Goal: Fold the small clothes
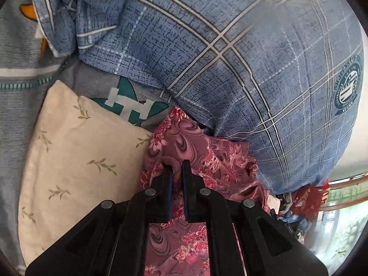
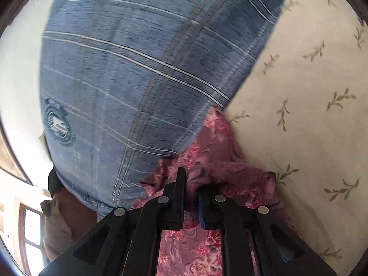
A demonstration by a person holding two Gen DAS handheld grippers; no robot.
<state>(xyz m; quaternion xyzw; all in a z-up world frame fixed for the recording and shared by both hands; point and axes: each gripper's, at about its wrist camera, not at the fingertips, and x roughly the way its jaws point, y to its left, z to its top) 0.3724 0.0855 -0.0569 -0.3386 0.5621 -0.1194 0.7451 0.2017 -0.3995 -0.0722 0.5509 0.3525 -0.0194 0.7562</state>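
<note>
A small pink floral garment lies bunched between a cream leaf-print pillow and a big blue plaid pillow. My left gripper is shut on a fold of the garment's edge. In the right wrist view the same pink garment drapes over my right gripper, which is shut on a thick bunch of it; its right fingertip is hidden under the cloth. The blue plaid pillow and cream pillow stand just beyond.
A grey-blue bedsheet with teal and orange prints lies under the pillows. Crumpled blue plaid cloth lies at the back left. A bed rail and red bag show at the right. A window shows at the lower left.
</note>
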